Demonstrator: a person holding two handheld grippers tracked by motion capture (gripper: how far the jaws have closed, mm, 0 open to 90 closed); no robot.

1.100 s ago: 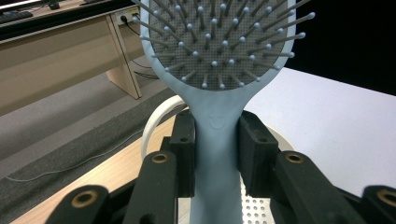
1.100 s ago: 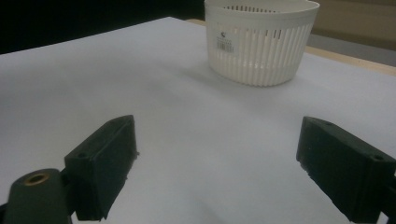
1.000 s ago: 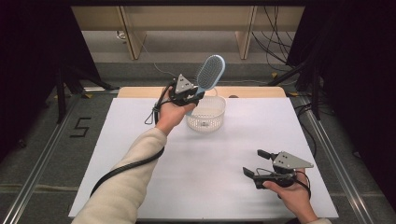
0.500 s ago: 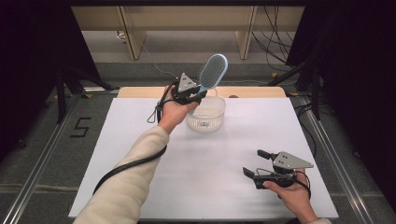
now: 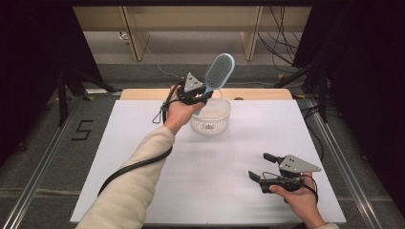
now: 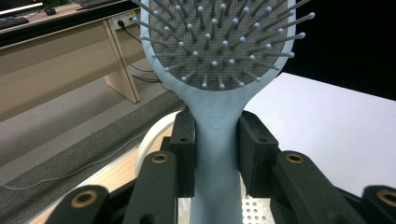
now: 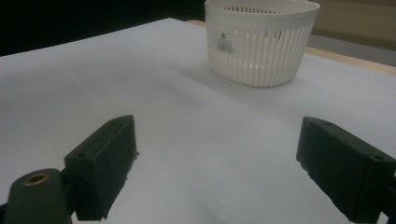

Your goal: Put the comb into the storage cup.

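Little change since earlier frames: left gripper (image 5: 200, 95) still holds pale blue hairbrush (image 5: 218, 71) above white basket (image 5: 210, 116), jaws clamped on handle neck, head tilted up, likely for handle-first drop. Right gripper (image 5: 262, 167) idle, jaws spread wide, low over white table (image 5: 143, 143), clear of drop zone.

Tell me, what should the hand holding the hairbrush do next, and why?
Probably lower it a little. The left gripper is shut on the hairbrush by its handle, held above the white basket, which looks empty. The right gripper rests open, far away.
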